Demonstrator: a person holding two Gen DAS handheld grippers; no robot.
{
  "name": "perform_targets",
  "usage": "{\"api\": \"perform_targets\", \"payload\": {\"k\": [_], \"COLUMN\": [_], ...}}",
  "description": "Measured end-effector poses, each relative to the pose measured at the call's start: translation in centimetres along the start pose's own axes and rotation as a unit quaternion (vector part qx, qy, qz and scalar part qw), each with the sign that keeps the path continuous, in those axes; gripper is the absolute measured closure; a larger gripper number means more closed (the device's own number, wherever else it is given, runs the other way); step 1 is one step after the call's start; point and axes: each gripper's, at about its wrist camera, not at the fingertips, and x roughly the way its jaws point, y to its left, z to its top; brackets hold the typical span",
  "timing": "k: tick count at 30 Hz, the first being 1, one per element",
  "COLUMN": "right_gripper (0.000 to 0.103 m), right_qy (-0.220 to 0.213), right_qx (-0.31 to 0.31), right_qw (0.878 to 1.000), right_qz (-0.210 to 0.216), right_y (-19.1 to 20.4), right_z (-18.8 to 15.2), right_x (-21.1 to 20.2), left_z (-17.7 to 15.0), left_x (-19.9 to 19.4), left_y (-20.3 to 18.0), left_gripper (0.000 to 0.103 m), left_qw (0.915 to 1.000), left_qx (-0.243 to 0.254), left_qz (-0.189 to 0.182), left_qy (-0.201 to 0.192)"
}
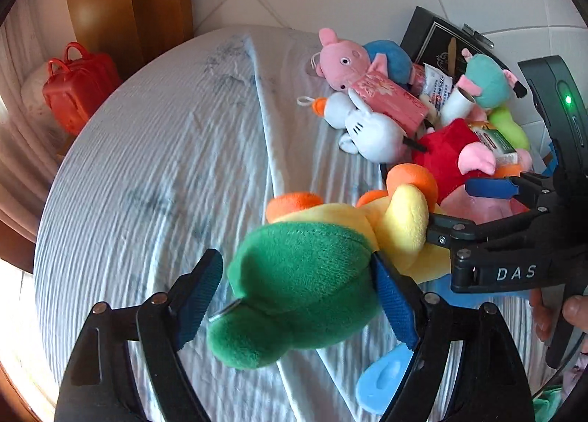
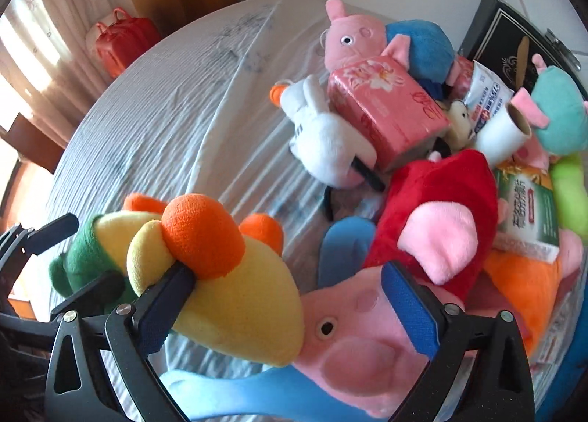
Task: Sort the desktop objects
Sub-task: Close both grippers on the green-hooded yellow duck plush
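On the pale striped cloth in the left wrist view, a yellow duck toy with a green hat lies between the left gripper fingers. Its blue pads stand wide; the right pad touches the green plush, the left pad is clear of it, so nothing is clamped. From the right edge the right gripper reaches in level, its body lettered "D A S" in white, a green light glowing on the housing above. A thumb and finger show behind its handle. One of its fingers presses against the duck's yellow body; the other, blue-tipped, sits apart above it. Beyond lie a pink pig toy, a white plush toy and a black box. A red bag sits far left.

Seen from the right wrist, the right gripper is spread wide, its left pad against the duck, its right pad over a second pink pig. It grips neither. A pink tissue pack carries a flower print and red characters too blurred to read; a green-and-white packet bears Chinese print, also unreadable.
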Motion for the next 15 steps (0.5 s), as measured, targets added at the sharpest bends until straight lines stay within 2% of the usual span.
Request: {"api": "perform_targets", "payload": {"k": [4, 7, 9, 12, 15], "right_gripper": [0.003, 0.003, 0.003, 0.002, 0.0], "right_qy": [0.004, -0.009, -0.01, 0.004, -0.005], "right_qx": [-0.036, -0.049, -0.052, -0.036, -0.018], "right_qw": [0.999, 0.998, 0.999, 0.999, 0.999], "right_qz": [-0.024, -0.028, -0.014, 0.029, 0.045], "right_y": [1.8, 2.9, 3.4, 3.5, 2.8], "right_z": [-4.4, -6.3, -7.5, -9.4, -11.3], "right_x": [-0.3, -0.7, -0.8, -0.5, -1.0], "left_z": [-3.9, -6.2, -7.5, -9.3, -10.2], "left_x": [0.0, -0.6, -1.3, -2.7, -4.9], "left_y": [-1.1, -0.9, -0.7, -0.5, -0.7], "left_gripper": [0.02, 0.02, 0.02, 0.02, 0.02], "left_qw": [0.9993, 0.9989, 0.9983, 0.9965, 0.9945], "left_qx": [0.028, 0.02, 0.014, 0.002, -0.013], "left_qz": [0.017, 0.029, 0.047, 0.079, 0.103], "left_qy": [0.019, 0.029, 0.031, 0.029, 0.009]}}
